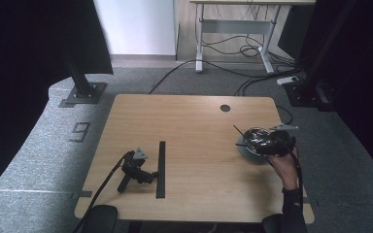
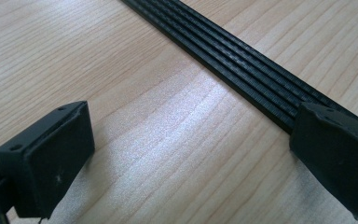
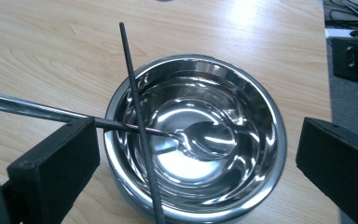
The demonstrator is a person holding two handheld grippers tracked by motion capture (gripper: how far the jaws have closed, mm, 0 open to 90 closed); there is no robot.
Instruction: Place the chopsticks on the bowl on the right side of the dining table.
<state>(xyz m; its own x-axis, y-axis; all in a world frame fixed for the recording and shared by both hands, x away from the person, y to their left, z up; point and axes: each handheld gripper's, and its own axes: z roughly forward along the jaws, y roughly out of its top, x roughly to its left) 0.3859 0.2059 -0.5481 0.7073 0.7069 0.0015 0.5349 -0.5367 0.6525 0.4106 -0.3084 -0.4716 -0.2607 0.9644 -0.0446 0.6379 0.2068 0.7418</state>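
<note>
Steel bowl [image 3: 200, 140] bears no readable label; left tool [image 2: 186, 154] and right tool [image 3: 196, 172] gape, empty.

A dark mark [image 1: 80, 131] sits on the grey floor [image 1: 39, 145] to the left of the wooden table [image 1: 194, 121]. It looks like the number 9, or a mirrored 9, made from dark strips. It lies near the foot of a black stand [image 1: 83, 92].

The long black strip [image 2: 242, 65] on the table has tiny lines along it, like a ruler, in the left gripper view. They are too small to read as numbers.

No words or numbers can be read on the shiny metal bowl [image 3: 261, 112].
</note>
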